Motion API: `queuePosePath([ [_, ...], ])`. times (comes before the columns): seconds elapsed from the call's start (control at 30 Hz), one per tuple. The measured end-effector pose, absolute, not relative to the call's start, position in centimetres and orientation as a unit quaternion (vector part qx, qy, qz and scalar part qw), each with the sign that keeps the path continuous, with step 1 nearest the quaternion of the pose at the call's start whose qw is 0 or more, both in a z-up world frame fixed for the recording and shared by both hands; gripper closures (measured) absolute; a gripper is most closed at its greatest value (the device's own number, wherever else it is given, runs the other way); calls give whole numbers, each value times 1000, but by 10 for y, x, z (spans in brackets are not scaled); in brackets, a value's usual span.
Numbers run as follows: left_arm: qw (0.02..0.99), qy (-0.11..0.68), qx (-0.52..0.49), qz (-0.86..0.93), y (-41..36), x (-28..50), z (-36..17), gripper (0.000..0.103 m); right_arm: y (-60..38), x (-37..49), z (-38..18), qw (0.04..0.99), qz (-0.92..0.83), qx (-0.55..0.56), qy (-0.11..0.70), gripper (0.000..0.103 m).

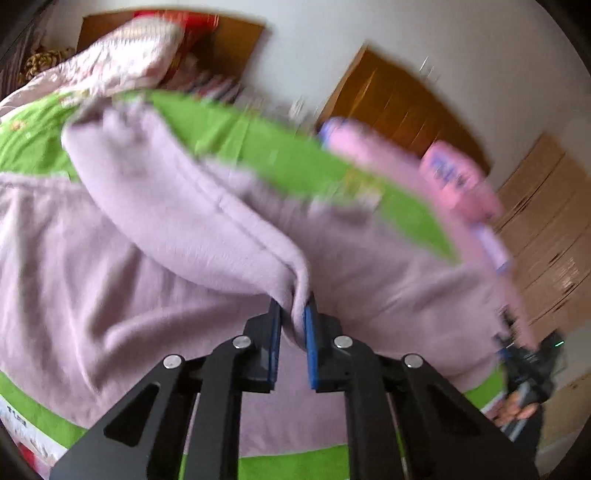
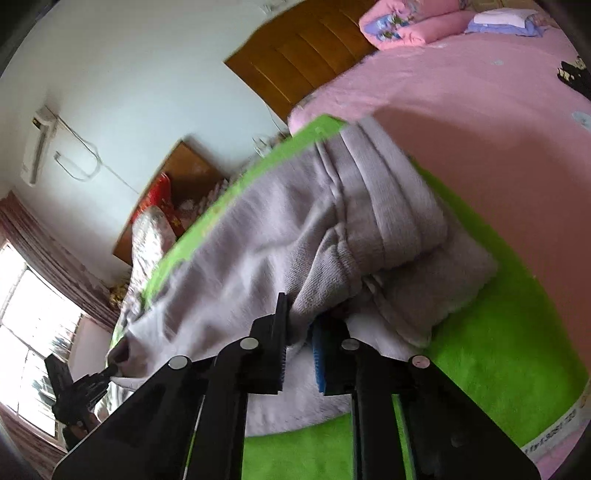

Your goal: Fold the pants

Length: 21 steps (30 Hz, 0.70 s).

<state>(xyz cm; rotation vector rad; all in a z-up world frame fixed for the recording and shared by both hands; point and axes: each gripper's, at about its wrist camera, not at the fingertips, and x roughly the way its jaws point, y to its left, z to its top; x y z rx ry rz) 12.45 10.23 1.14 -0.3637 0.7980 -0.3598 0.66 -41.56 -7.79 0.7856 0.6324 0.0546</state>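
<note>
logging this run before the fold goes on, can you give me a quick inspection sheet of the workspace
surface: green mat spread on a pink bed
job's things: lilac pants lying rumpled on the mat, one edge lifted
clutter: folded pink bedding by the headboard; a small dark thing at the bed's far edge, too small to tell
grippers: left gripper shut on a fold of the pants; right gripper shut on the ribbed hem
cables: a thin pipe or cord on the wall below the air conditioner
surroundings: wooden headboard, window with curtain, cardboard boxes
</note>
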Motion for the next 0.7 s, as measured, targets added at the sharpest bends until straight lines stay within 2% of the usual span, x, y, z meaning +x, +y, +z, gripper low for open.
queuePosePath([
  [0.13, 905, 332, -176, -198, 117, 96, 30, 92, -415, -11, -56, 886, 51, 370, 275, 90],
  [0.3, 867, 423, -188, -185, 122, 89, -46, 91, -413, -18, -94, 874, 13, 348, 339, 94],
  [0.33, 869, 417, -188, -186, 123, 87, -53, 91, -413, -19, -98, 872, 15, 353, 337, 94],
  [0.57, 892, 379, -165, -183, 123, 81, -20, 91, -413, -24, -79, 881, 30, 354, 311, 94],
  [0.7, 882, 405, -168, -174, 118, 85, -36, 91, -418, -23, -104, 867, 20, 371, 332, 95],
])
